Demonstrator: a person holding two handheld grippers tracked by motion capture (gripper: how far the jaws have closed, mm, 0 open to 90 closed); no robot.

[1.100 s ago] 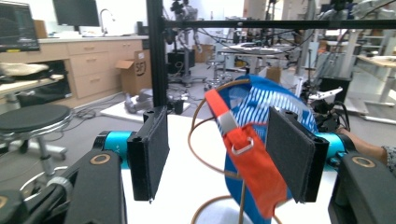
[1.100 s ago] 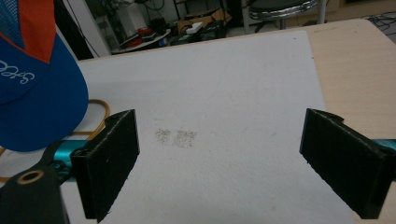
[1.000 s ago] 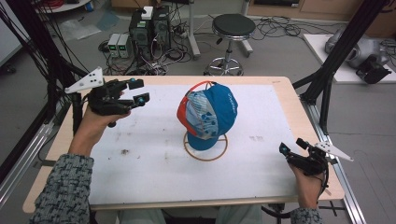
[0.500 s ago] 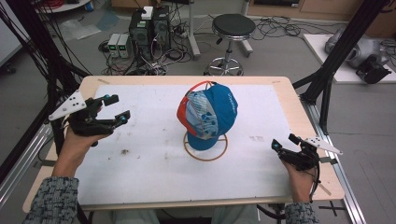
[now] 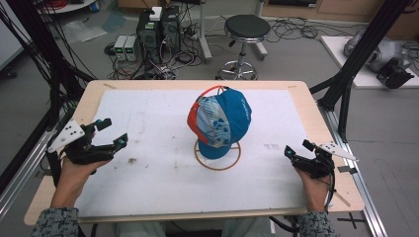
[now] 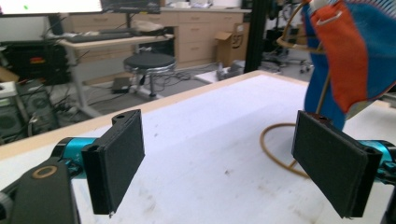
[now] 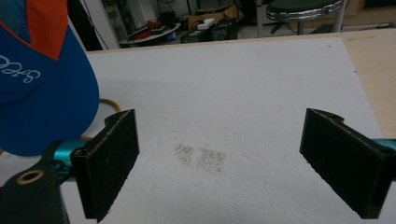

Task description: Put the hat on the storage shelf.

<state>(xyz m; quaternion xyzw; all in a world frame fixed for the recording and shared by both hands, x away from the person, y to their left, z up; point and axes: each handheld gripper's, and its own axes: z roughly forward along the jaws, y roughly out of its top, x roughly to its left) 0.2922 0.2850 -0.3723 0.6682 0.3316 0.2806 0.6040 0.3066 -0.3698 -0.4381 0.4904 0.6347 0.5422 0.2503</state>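
A blue and orange cap (image 5: 220,121) sits on a thin wire stand whose ring base (image 5: 236,159) rests in the middle of the white mat. My left gripper (image 5: 114,132) is held low near the mat's left edge, well apart from the cap. Its jaws have just been opening and stand open with nothing between them. In the left gripper view the cap (image 6: 355,51) and ring (image 6: 275,149) lie beyond the open left gripper (image 6: 233,163). My right gripper (image 5: 297,147) is open near the mat's right edge. In the right gripper view the cap (image 7: 42,98) is at far left of the right gripper (image 7: 219,158).
The white mat (image 5: 148,113) covers a wooden table (image 5: 89,98) and has small dirt marks (image 5: 132,160). Black frame posts (image 5: 346,84) stand at both sides. A stool (image 5: 247,27) and computer boxes (image 5: 158,29) are on the floor behind.
My left hand has moved down and toward the table's left front, away from the cap, and its jaws have spread wider. The right hand has hardly shifted.
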